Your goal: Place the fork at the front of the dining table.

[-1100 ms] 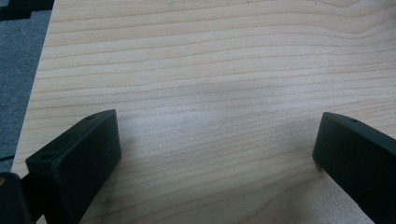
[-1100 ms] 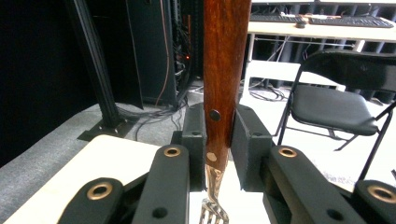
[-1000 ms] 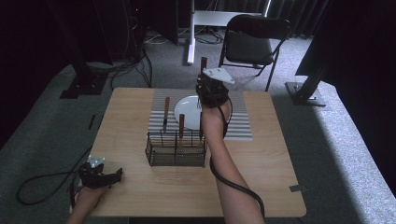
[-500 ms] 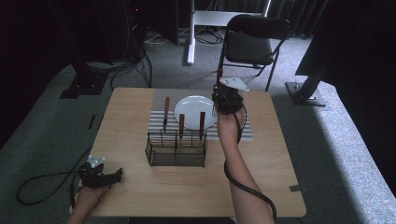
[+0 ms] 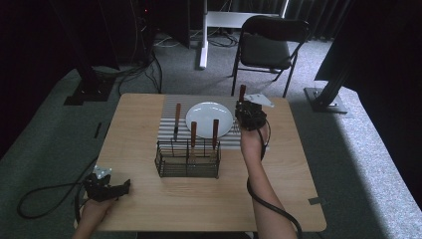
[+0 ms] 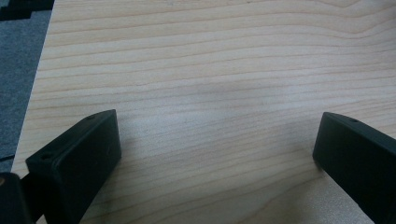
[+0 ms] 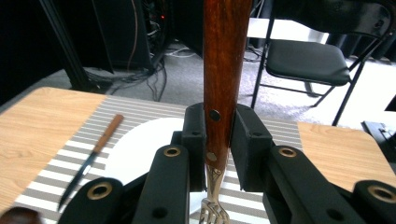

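Observation:
My right gripper [image 5: 248, 113] hovers at the right rim of the white plate [image 5: 209, 118], shut on a wooden-handled fork [image 5: 242, 93]. The right gripper view shows the fork [image 7: 224, 70] upright between the pads of my right gripper [image 7: 219, 135], tines down over the striped mat [image 7: 56, 168]. A wooden-handled knife [image 5: 176, 120] lies on the mat left of the plate. Two more wooden-handled utensils [image 5: 193, 134] stand in the black wire caddy [image 5: 188, 159]. At the table's near left corner my left gripper [image 5: 107, 188] rests open, its jaws wide apart over bare wood [image 6: 215, 93].
A black folding chair [image 5: 266, 47] stands beyond the table's far edge. Cables and dark stands lie on the grey floor [image 5: 139, 69] at the back left. A cable [image 5: 40, 199] trails off the table from the left gripper.
The right gripper has carried the fork rightward and lower, from over the plate's far part to beside its right rim. The left gripper has stayed put.

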`<state>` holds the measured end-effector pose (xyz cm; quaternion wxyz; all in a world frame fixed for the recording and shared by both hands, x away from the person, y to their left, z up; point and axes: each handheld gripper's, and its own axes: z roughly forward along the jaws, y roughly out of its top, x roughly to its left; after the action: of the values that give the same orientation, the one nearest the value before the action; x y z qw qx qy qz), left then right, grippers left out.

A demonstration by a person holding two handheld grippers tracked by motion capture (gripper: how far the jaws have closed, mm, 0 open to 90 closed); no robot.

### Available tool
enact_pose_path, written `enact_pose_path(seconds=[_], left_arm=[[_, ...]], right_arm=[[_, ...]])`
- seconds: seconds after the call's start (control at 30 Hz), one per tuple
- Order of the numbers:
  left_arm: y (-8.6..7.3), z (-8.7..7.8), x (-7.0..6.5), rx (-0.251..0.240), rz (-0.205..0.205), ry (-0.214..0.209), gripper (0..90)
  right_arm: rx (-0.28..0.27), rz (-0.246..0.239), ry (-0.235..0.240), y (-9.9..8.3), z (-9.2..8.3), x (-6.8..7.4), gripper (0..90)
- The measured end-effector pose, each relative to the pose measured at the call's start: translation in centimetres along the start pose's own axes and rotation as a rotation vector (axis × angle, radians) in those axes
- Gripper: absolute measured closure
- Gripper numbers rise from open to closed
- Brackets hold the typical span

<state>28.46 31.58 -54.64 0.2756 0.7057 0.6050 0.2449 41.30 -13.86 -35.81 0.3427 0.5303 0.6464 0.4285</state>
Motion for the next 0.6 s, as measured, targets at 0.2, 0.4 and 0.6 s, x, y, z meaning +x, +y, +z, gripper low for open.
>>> enact_pose_path(seconds=[0.2,0.4,0.6], left_arm=[[0.0,0.0,0.0,0.001,-0.002,0.0,0.7],[0.0,0.0,-0.1,0.002,-0.008,0.006,0.7],[0.0,0.0,-0.1,0.002,-0.008,0.006,0.7]], right_arm=[[0.0,-0.009,0.011,-0.5,0.2,-0.6,76.3],[0.023,-0.01,0.003,-1.4,0.7,-1.4,76.3],[0.051,0.002,0.032,-2.4,1.8,-1.8,76.4]])
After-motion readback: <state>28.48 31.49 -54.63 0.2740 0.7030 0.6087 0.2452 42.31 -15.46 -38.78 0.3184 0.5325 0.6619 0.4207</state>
